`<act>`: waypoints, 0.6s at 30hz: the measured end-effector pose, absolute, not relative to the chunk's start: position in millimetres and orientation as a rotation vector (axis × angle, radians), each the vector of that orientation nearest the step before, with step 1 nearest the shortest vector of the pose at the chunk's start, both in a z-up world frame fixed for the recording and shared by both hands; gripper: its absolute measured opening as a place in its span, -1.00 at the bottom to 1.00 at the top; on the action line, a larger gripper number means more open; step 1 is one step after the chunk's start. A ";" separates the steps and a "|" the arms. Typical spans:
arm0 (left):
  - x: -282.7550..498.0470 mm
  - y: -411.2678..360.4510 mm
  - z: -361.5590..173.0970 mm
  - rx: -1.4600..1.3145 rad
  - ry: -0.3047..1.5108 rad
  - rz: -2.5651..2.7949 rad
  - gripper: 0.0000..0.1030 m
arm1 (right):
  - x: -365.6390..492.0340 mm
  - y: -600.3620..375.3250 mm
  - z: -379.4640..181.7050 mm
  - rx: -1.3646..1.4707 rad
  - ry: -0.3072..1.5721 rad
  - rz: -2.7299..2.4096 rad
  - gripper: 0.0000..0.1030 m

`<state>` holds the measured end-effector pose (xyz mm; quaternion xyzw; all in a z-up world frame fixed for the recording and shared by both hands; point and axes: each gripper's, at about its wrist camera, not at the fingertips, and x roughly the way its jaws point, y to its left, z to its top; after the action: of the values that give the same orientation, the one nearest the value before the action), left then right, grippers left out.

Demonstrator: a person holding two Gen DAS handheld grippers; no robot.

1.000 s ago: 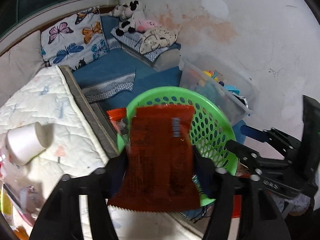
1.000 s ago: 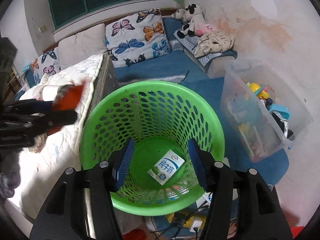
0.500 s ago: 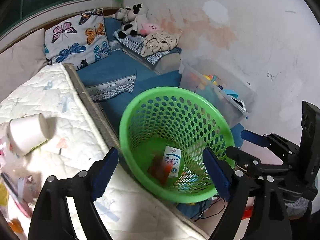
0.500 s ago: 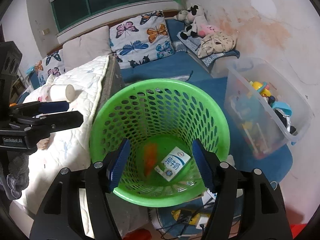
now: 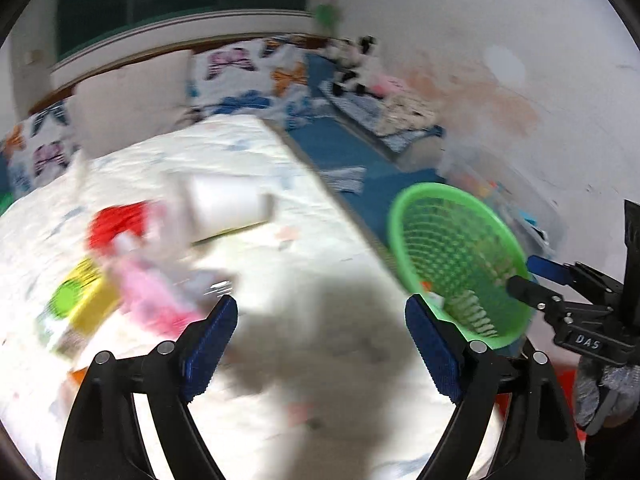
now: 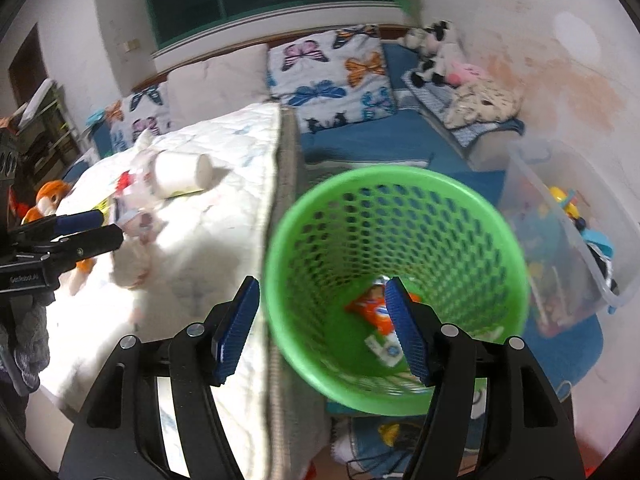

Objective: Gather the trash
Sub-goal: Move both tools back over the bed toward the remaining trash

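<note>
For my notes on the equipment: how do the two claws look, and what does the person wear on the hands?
Both claws, left and right, have black frames with silver bolts and ribbed blue pads. White lettering marks their bodies. Grey knitted gloves cover the hands.

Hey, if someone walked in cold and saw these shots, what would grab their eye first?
Probably the bright green perforated plastic basket on the floor beside the white quilted mattress, with an orange snack wrapper and a small milk carton at its bottom. Next, the pile of colourful litter on the mattress, led by a white paper cup lying on its side.
</note>
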<state>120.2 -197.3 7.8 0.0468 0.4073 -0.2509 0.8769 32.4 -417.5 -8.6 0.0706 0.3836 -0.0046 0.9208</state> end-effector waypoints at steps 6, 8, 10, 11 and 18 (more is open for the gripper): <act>113.1 -128.4 9.1 0.078 0.821 -0.376 0.60 | 45.3 -378.9 -5.1 0.115 0.788 0.064 0.28; 109.1 -104.0 9.7 0.074 0.807 -0.325 0.60 | 47.2 -366.5 -6.1 0.106 0.791 0.085 0.28; 103.8 -80.4 8.6 0.073 0.797 -0.277 0.60 | 51.8 -353.2 -6.4 0.097 0.796 0.111 0.28; 102.5 -70.0 7.8 0.070 0.796 -0.263 0.60 | 53.9 -345.9 -6.7 0.092 0.799 0.125 0.28; 94.3 -27.5 -15.4 0.082 0.836 -0.223 0.60 | 68.8 -303.4 -12.5 0.075 0.825 0.218 0.28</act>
<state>94.3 -27.6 -15.4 0.0400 0.4051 -0.1083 0.9069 68.8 -303.4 -12.5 0.0364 0.4001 0.1057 0.9096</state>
